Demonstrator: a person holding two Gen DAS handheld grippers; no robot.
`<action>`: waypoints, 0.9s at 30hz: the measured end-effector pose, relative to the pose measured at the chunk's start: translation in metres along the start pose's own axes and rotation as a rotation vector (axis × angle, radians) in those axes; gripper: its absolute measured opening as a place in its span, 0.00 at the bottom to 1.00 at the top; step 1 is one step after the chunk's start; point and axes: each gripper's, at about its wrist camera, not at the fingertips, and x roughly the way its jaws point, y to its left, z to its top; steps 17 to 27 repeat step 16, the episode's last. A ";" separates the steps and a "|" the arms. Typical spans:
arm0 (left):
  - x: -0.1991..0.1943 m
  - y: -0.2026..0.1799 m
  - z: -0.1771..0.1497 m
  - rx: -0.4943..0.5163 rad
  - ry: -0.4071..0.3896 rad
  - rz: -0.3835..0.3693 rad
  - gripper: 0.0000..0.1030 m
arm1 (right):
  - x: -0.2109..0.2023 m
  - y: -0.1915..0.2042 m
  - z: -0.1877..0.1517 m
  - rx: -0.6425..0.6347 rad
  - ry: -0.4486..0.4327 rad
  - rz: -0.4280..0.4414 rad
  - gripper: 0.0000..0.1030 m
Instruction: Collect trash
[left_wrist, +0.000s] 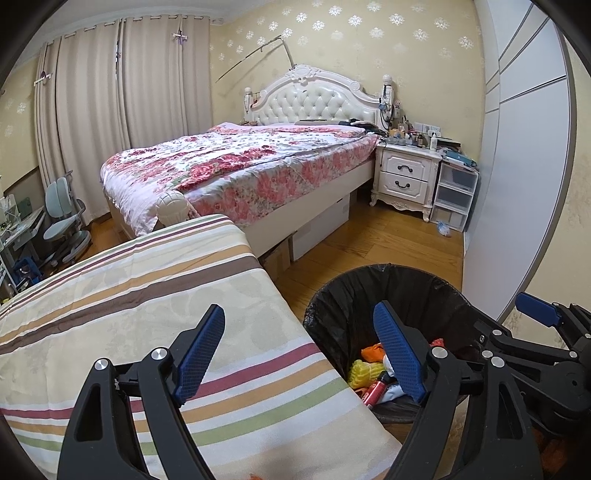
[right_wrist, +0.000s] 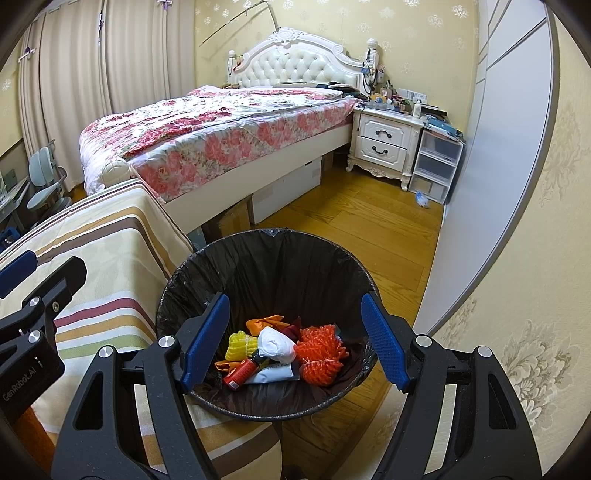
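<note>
Left wrist view: left gripper (left_wrist: 299, 350) open, nothing between its blue fingers (left_wrist: 199, 350). It hangs over the edge of a striped cloth (left_wrist: 147, 314) covering a raised surface. The trash bin (left_wrist: 343, 295), lined with a black bag, stands on the wood floor (left_wrist: 369, 240) just right of the cloth; the right-hand finger overlaps its mouth. Inside: a yellow net bundle (left_wrist: 364, 371), an orange scrap, a red can (left_wrist: 375, 391). Right gripper (left_wrist: 543, 314) enters at the right edge, beside the bin.

Right wrist view: right gripper (right_wrist: 295, 339) open and empty, fingers (right_wrist: 384, 343) spread either side of the bin's (right_wrist: 258, 258) opening, above the trash. Bin contents lie heaped at the bottom: yellow net bundle (right_wrist: 242, 343), white wad (right_wrist: 275, 343), orange net bundle (right_wrist: 321, 350), red can (right_wrist: 240, 371), a white packet (right_wrist: 273, 374). Striped cloth (right_wrist: 110, 240) touches the bin's left side. Beyond: bed (right_wrist: 221, 129) with floral cover, white nightstand (right_wrist: 384, 142), clear drawer unit (right_wrist: 436, 166), a small bluish scrap (right_wrist: 421, 199) on the floor before it.
</note>
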 end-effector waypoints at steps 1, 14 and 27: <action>0.000 0.000 0.000 0.001 -0.005 0.000 0.78 | 0.000 0.000 0.000 0.000 0.001 0.000 0.70; -0.003 0.007 0.000 -0.016 -0.011 0.017 0.81 | -0.001 0.002 -0.001 -0.008 -0.001 0.003 0.70; -0.005 0.011 0.001 -0.021 -0.007 0.024 0.81 | -0.001 0.005 -0.001 -0.015 -0.001 0.006 0.70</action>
